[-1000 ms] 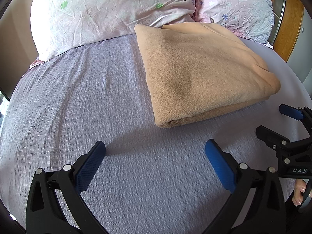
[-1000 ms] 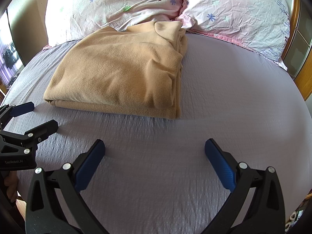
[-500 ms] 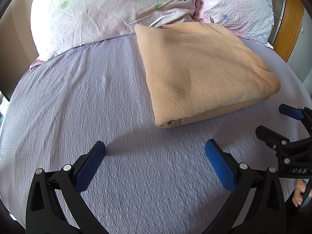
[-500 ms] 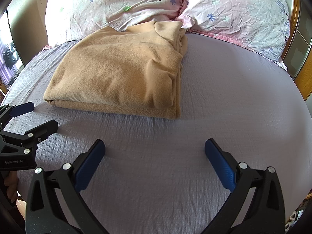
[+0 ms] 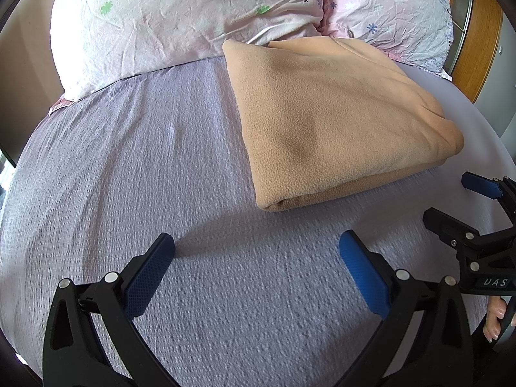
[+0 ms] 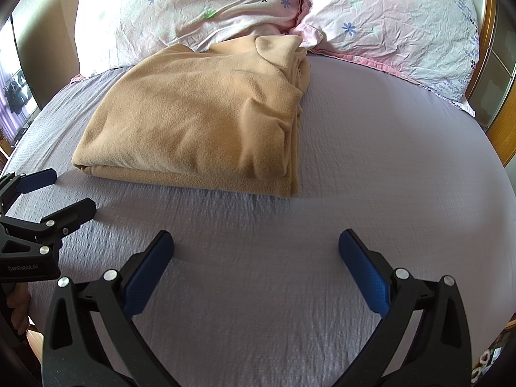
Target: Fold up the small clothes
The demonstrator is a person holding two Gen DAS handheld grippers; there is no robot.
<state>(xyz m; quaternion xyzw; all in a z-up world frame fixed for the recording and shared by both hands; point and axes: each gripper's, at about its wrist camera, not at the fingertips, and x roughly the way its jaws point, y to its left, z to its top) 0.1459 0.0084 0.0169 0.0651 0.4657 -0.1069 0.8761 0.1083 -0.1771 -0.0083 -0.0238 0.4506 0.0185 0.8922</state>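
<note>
A tan fleece cloth [image 5: 332,119] lies folded into a thick rectangle on the lilac bed sheet [image 5: 129,167], its far end against the pillows. It also shows in the right wrist view [image 6: 206,122]. My left gripper [image 5: 256,258] is open and empty, over bare sheet in front of the cloth's near left corner. My right gripper [image 6: 256,258] is open and empty, over bare sheet in front of the cloth's near right corner. Each gripper shows at the edge of the other's view, the right one [image 5: 451,201] and the left one [image 6: 61,190], both short of the cloth.
Two pale floral pillows [image 5: 180,22] [image 6: 393,22] lie at the head of the bed behind the cloth. A wooden frame [image 5: 480,38] stands at the far right. The sheet [image 6: 387,167] stretches to the right of the cloth.
Both grippers have shifted very slightly; the sheet near them looks a little blurred. The cloth has not moved.
</note>
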